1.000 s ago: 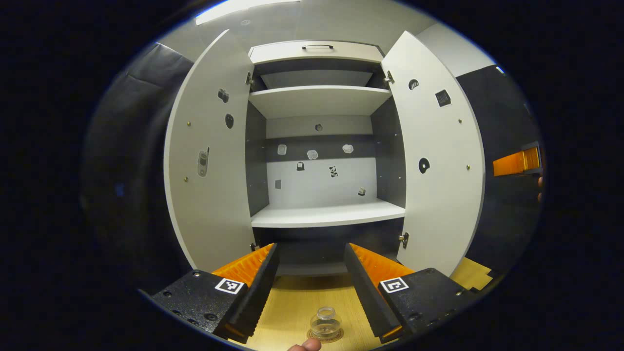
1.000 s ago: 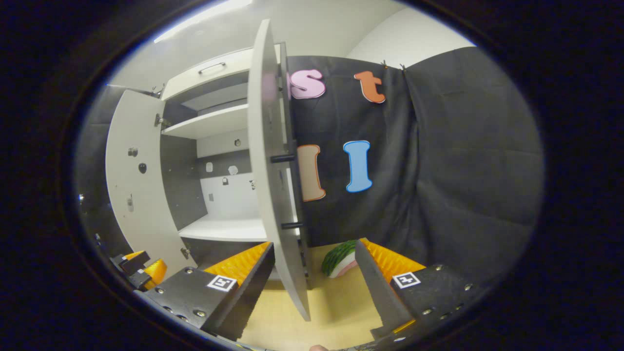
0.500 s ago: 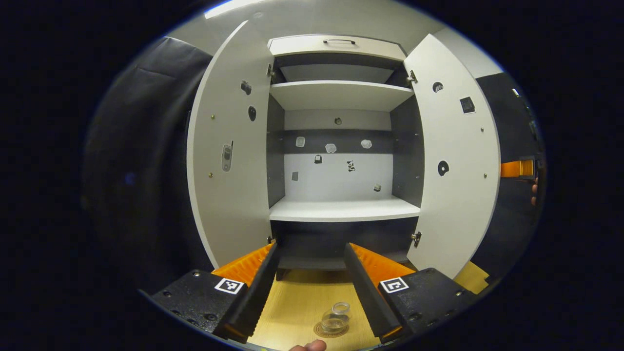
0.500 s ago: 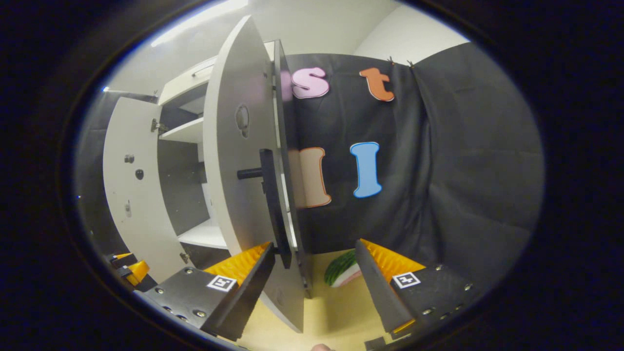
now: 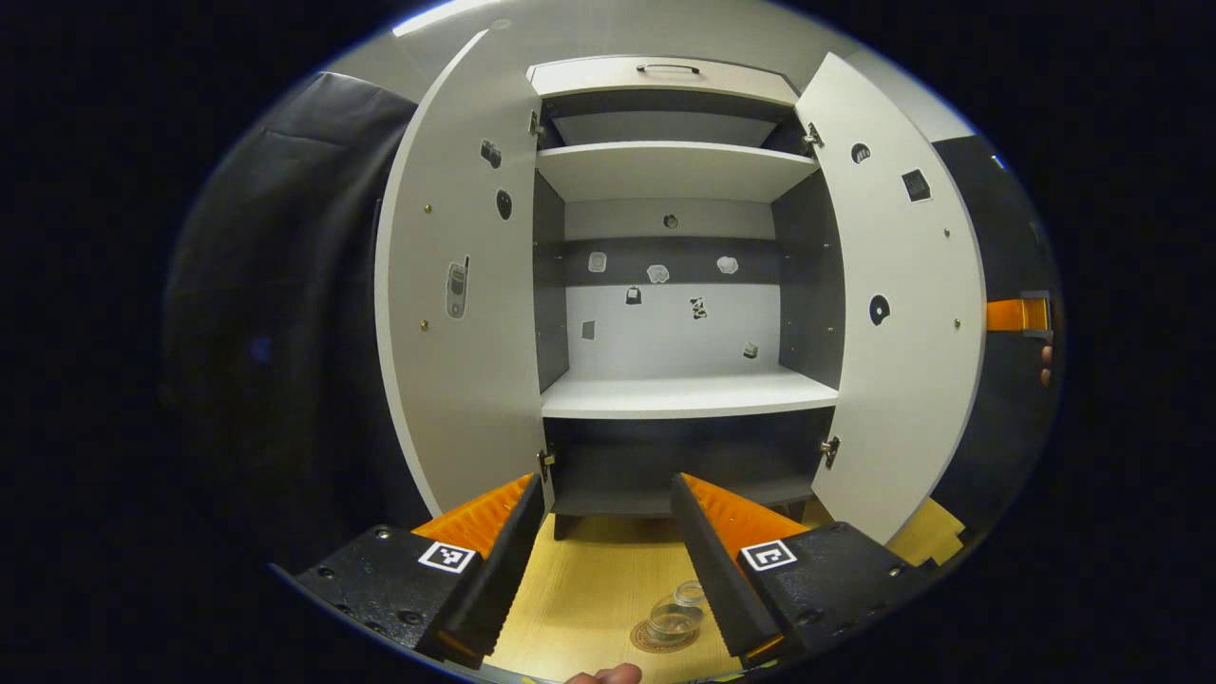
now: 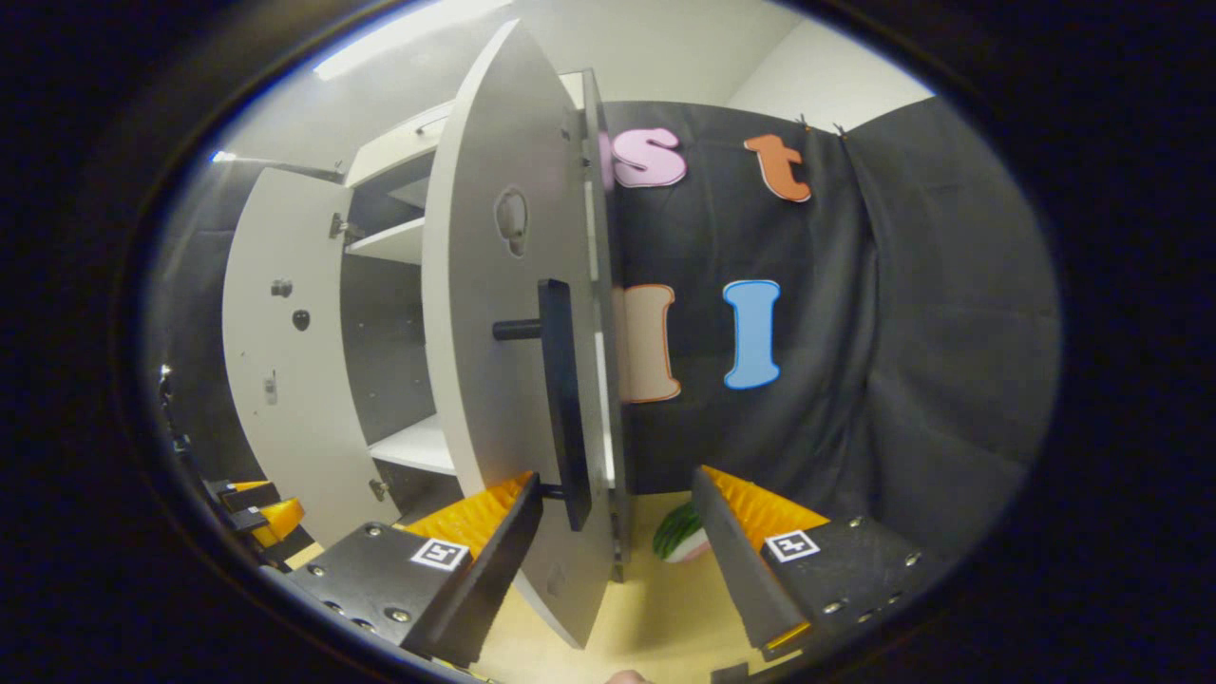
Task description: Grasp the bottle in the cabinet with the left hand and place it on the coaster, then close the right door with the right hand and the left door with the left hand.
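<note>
Left gripper (image 5: pixel 608 556) hangs over the wooden tabletop (image 5: pixel 579 608) with its jaws spread wide and nothing between them — just bare table and, low down by the right-hand finger, the clear bottle (image 5: pixel 676 613) standing on the round coaster (image 5: pixel 663 638). The bottle is partly tucked behind that finger, not touched by it. Ahead, the cabinet (image 5: pixel 679 285) stands with both doors swung out: left door (image 5: pixel 461 285) on one side, right door (image 5: pixel 902 304) on the other, its white shelves bare. At the far right edge of the left gripper view, the other gripper (image 5: pixel 1016 315) peeks out past the right door, fingers of a hand beside it. Over to the right gripper view: right gripper (image 6: pixel 617 546) is also wide open, gripping nothing, and the right door's lower edge sits right between its fingers, dark bar handle (image 6: pixel 565 399) just above the left-hand finger — whether that finger touches the door cannot be told. A green-striped object (image 6: pixel 679 532) lies on the table behind the door.
</note>
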Action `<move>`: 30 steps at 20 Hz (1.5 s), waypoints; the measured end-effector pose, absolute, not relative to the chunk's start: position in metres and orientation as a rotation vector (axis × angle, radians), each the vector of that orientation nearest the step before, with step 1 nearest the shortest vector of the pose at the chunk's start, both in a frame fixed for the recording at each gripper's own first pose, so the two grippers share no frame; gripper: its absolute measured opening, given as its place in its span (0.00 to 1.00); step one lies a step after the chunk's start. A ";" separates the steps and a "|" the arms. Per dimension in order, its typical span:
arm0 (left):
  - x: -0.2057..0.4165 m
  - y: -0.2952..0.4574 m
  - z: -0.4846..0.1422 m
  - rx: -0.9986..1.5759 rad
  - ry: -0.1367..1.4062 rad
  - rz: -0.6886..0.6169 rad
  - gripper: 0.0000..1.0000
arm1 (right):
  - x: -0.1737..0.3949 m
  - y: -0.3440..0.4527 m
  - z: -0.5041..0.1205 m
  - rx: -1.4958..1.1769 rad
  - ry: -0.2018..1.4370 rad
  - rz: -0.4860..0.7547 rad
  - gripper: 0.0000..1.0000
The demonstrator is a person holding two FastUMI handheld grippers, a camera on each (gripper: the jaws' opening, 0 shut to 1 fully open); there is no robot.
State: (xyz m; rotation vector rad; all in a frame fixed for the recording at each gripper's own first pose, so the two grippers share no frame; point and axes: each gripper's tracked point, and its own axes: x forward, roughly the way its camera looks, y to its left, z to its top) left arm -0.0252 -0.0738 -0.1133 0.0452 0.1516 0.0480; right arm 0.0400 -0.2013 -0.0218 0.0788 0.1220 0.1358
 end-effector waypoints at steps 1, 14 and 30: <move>-0.025 -0.072 -0.114 0.046 0.155 0.049 0.86 | 0.041 -0.192 -0.022 0.082 0.122 0.153 0.98; -0.034 -0.028 -0.116 0.013 0.167 0.114 0.86 | 0.071 -0.102 -0.029 0.102 0.109 0.274 1.00; -0.046 0.058 -0.084 -0.038 0.106 0.207 0.86 | 0.170 0.006 -0.027 0.002 0.025 0.229 0.97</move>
